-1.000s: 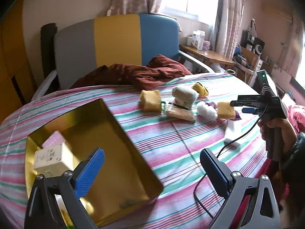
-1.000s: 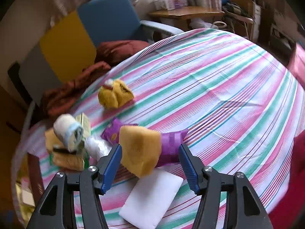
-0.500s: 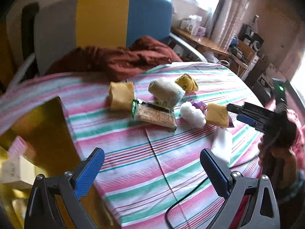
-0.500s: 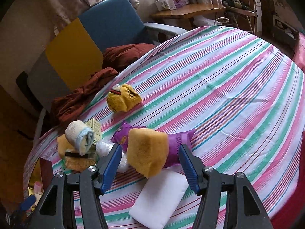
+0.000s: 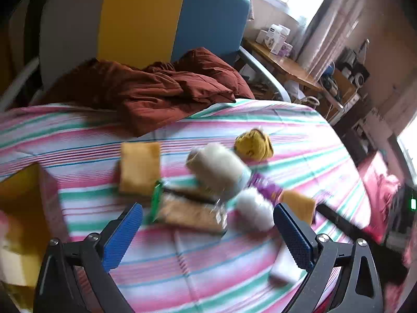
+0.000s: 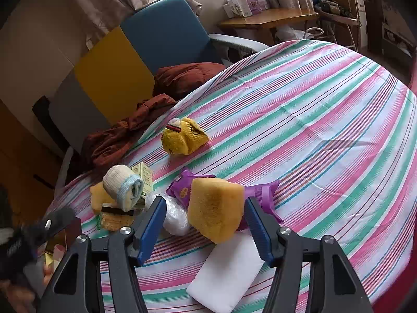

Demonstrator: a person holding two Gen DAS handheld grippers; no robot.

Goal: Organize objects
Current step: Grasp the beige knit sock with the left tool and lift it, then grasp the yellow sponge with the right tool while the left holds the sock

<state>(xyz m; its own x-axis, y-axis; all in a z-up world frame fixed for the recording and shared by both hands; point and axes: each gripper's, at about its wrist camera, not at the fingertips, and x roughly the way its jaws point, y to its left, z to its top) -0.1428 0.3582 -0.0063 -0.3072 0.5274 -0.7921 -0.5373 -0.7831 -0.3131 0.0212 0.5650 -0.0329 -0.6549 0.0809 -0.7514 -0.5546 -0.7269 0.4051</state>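
Striped tablecloth (image 6: 325, 104): covers the table, carries all things.
Gold box (image 5: 23, 203): at the cloth's left edge.
Yellow sponge (image 6: 215, 208): near the front edge, leaning on a white pad (image 6: 229, 271).
Right gripper (image 6: 204, 224): jaws half open, around the sponge, pads apart from it.
Left gripper (image 5: 208, 234): jaws wide, empty, above a cracker packet (image 5: 190, 212).

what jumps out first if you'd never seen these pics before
The yellow sponge block sits between the open right gripper blades, atop a purple snack packet. Behind it lies a fuzzy yellow plush toy on the pink-and-green striped tablecloth. A rolled cream sock rests at left.
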